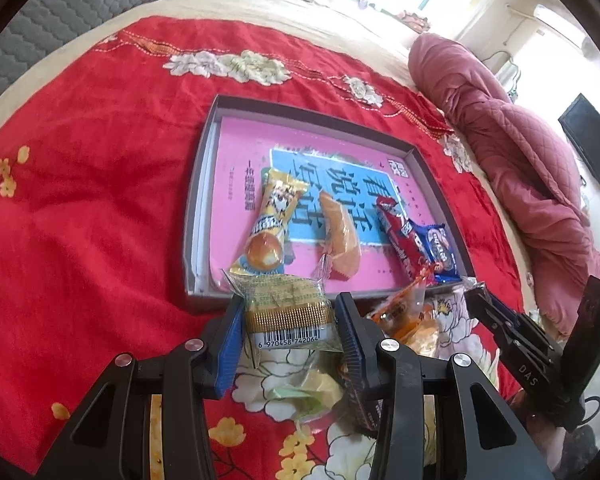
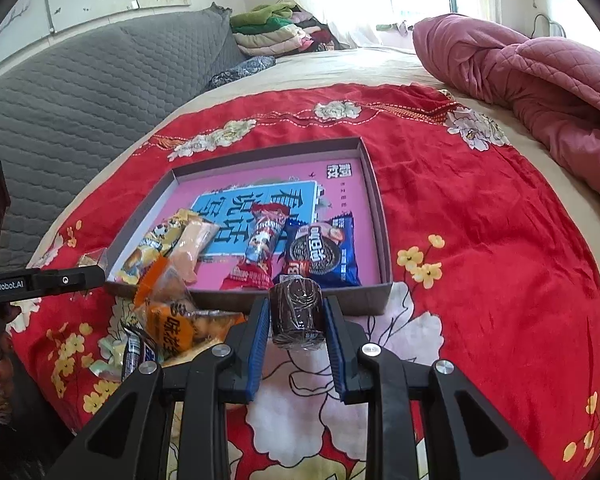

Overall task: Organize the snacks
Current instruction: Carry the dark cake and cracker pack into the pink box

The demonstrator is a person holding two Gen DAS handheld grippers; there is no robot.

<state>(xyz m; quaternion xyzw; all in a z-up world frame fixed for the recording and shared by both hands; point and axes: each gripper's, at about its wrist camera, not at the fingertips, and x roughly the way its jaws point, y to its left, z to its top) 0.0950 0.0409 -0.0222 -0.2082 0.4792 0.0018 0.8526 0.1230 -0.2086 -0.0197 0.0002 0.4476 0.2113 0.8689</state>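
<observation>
Left wrist view: left gripper (image 1: 287,312) clamps a green-gold snack packet (image 1: 286,310) (barcode facing camera) just short of the tray (image 1: 198,184) — four snacks lie inside. Right gripper (image 2: 296,314) grips a dark wrapped cake (image 2: 297,312) at the tray's near wall

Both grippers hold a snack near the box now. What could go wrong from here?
1. The left gripper pinches the green-gold packet by its crinkly wrapper; it might slip.
2. The brown roll cake in the right gripper looks soft and could get squashed.
3. The box front is crowded, so a new snack may land on another.
</observation>
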